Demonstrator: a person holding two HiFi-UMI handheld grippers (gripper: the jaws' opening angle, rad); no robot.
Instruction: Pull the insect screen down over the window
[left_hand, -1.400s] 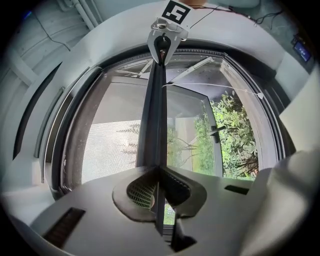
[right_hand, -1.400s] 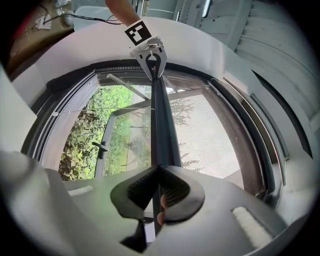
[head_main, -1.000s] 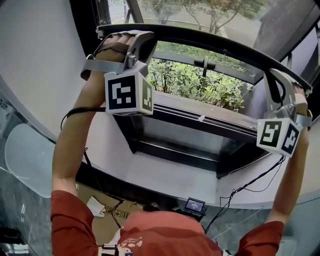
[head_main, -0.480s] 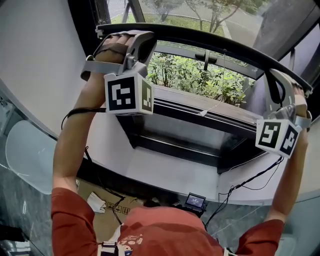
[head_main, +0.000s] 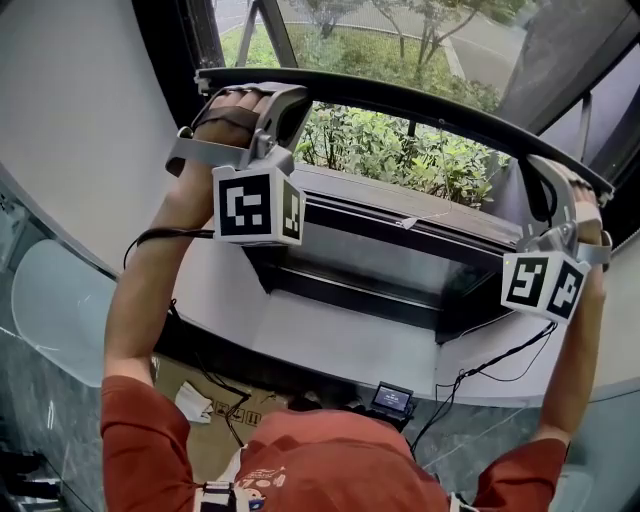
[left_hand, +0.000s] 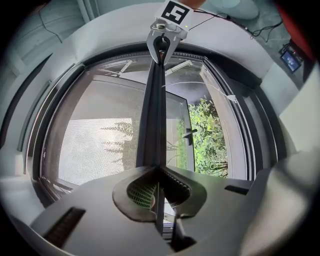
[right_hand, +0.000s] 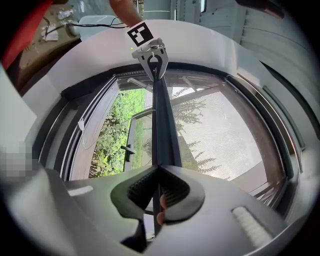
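The insect screen's dark pull bar (head_main: 420, 105) runs across the window from left to right. My left gripper (head_main: 262, 90) is shut on the bar's left end, and my right gripper (head_main: 548, 172) is shut on its right end. In the left gripper view the bar (left_hand: 154, 110) leads from the left gripper (left_hand: 158, 172) to the far gripper, with grey mesh (left_hand: 95, 145) to its left. In the right gripper view the bar (right_hand: 164, 120) runs away from the right gripper (right_hand: 159, 172), and mesh (right_hand: 220, 130) lies to its right. Green bushes (head_main: 400, 160) show through the uncovered opening below the bar.
A dark window frame and sill (head_main: 400, 250) sit in a white curved ledge (head_main: 330, 345). A thin cord with a small tag (head_main: 405, 222) hangs in the opening. A window handle (left_hand: 189, 134) stands on the sash. Cables, a small screen device (head_main: 392, 398) and a cardboard box (head_main: 195, 425) lie below.
The pull bar has come down a little with both grippers on it. More trees show above the bar than before.
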